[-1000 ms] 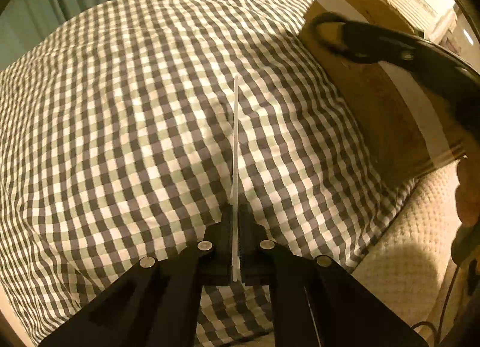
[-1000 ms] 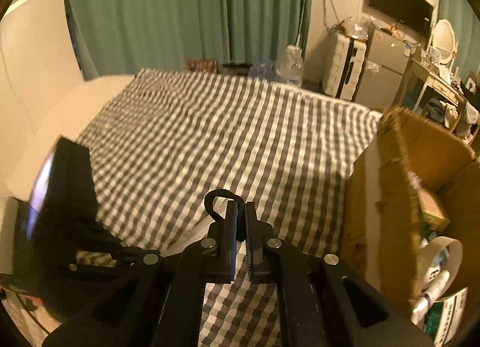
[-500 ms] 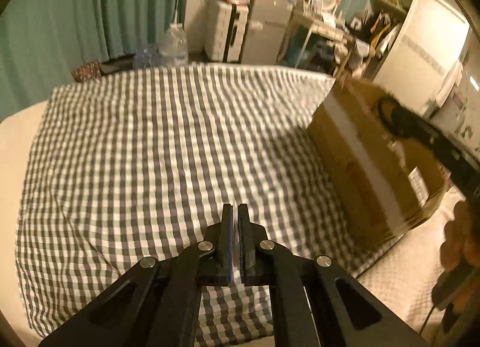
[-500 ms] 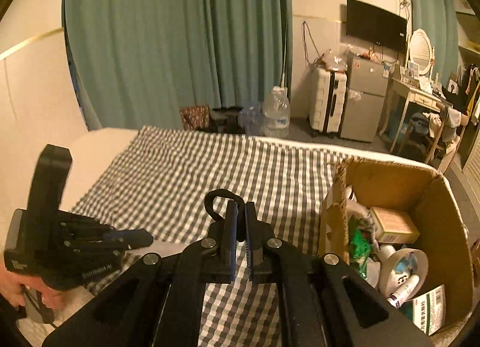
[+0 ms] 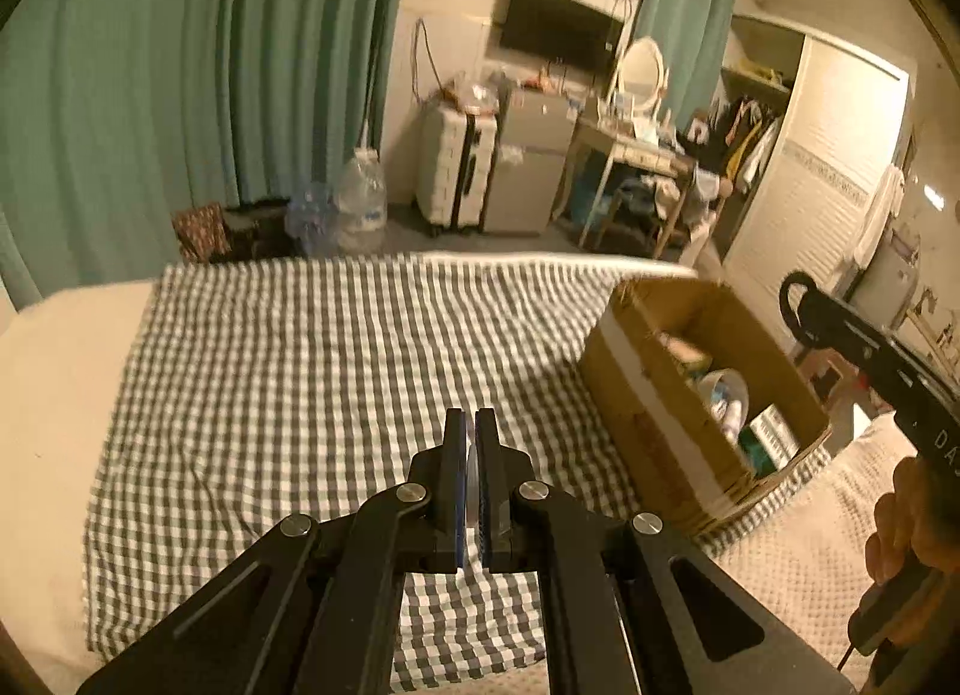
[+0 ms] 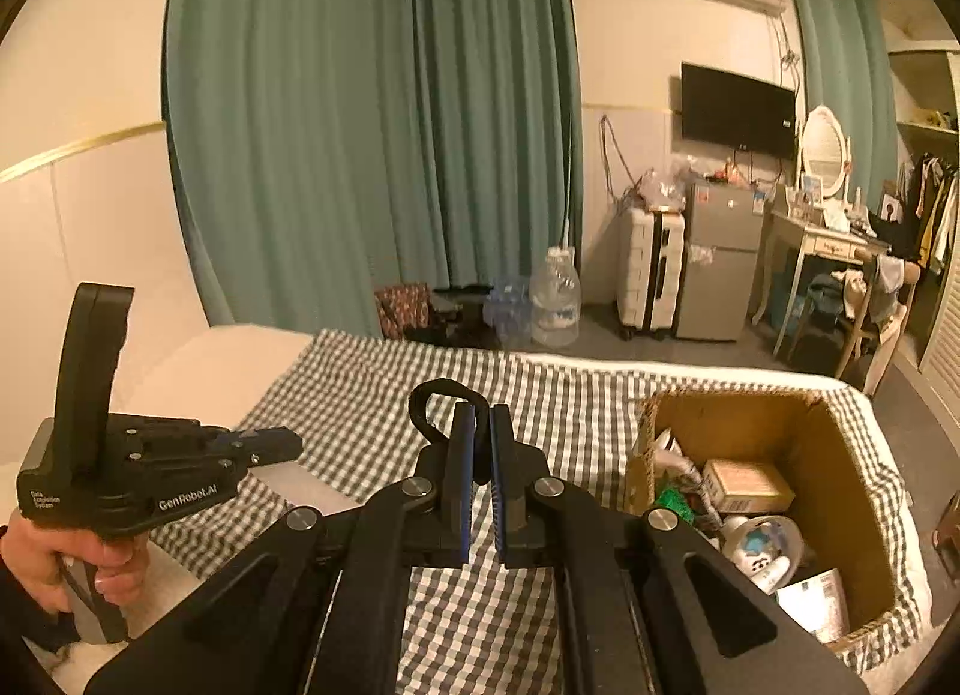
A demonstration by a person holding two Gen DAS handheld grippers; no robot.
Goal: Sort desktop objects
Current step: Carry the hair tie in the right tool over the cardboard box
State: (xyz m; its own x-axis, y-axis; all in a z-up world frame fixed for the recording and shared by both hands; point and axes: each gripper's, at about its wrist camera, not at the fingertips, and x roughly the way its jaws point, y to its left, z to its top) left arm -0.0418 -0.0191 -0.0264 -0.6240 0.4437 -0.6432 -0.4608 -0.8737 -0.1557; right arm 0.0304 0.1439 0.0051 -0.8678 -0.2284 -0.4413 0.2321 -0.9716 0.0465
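My left gripper (image 5: 471, 431) is shut on a thin white flat strip (image 5: 472, 479) seen edge-on between its pads, held above the checked cloth (image 5: 312, 371). It also shows in the right wrist view (image 6: 264, 446) at the left. My right gripper (image 6: 482, 425) is shut on a black loop-shaped object (image 6: 441, 395) that sticks out past the left finger. It also shows in the left wrist view (image 5: 804, 305) at the right. An open cardboard box (image 6: 840, 455) holding several sorted items stands on the cloth at the right and also shows in the left wrist view (image 5: 636, 395).
The cloth covers a cream bed (image 5: 54, 371). Behind are green curtains (image 6: 372, 125), a water jug (image 6: 555, 299), a white suitcase (image 6: 651, 269), a small fridge (image 6: 723, 263) and a dressing table (image 6: 828, 245).
Both grippers have lifted and tilted up, so the views now take in the room. The white strip no longer sticks far out of the left gripper. The right gripper moved off the box's edge.
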